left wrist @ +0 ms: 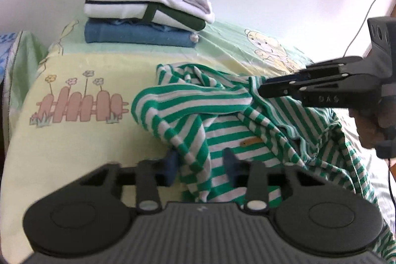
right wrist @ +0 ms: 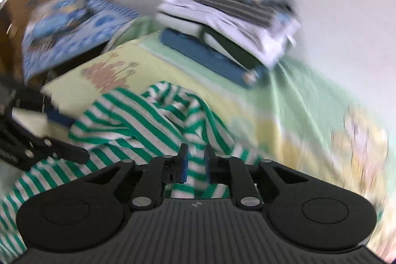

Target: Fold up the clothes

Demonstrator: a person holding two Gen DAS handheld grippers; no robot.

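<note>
Lying crumpled on the bed sheet (left wrist: 81,140), the green-striped shirt (left wrist: 222,130) sits at 5 o'clock from the folded stack (left wrist: 148,6). Left gripper (left wrist: 201,165): jaws part-closed with a fold of cloth between; actual pinch cannot be told. Right gripper (right wrist: 195,162): narrow gap, stripe fabric between, pressure unclear. Judgement: confirm 2 firm grips at opposite edges, then lift and spread flat before folding.

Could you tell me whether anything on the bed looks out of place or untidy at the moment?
Only the green-and-white striped shirt stands out: it lies crumpled and bunched on the bedsheet, unfolded, whereas the stack of folded clothes behind it looks fairly neat. Nothing looks spilled or damaged.
</note>
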